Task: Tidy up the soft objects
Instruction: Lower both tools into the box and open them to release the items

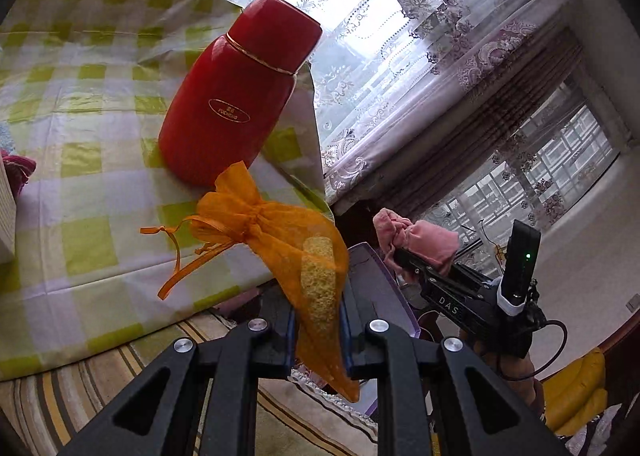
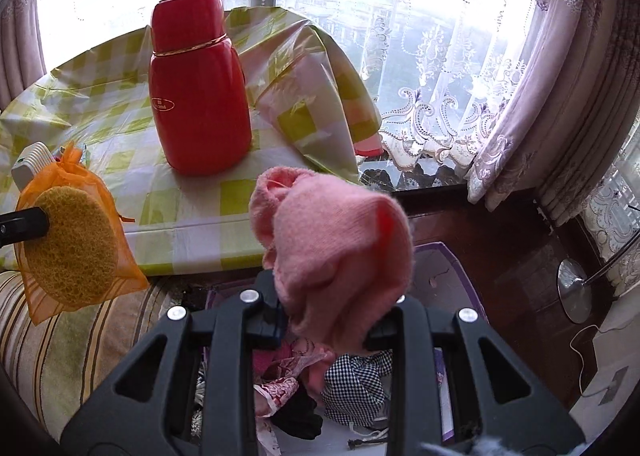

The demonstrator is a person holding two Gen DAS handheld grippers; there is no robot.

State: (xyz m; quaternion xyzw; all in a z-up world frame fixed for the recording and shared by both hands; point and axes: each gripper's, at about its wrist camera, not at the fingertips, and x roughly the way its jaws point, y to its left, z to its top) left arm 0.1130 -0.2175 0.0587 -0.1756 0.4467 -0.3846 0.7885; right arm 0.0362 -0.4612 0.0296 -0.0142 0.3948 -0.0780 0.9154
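Observation:
My left gripper (image 1: 319,320) is shut on an orange mesh drawstring pouch (image 1: 280,240) with a yellow sponge pad inside, held at the table's near edge. In the right wrist view the same orange pouch (image 2: 76,240) hangs at the far left from a black finger. A pink fuzzy sock (image 2: 336,256) is clamped in my right gripper (image 2: 326,330), above a purple-rimmed box (image 2: 448,256) that holds several fabric pieces. The left wrist view shows the right gripper (image 1: 404,260) with the pink sock (image 1: 420,240) over the box (image 1: 376,268).
A red flask (image 1: 236,96) (image 2: 200,88) stands on the table with a green-checked cloth (image 1: 80,136). A striped cushion (image 2: 60,344) lies below the table edge. Lace curtains (image 2: 440,56) hang behind. A chrome lamp base (image 2: 576,288) sits on the dark floor at right.

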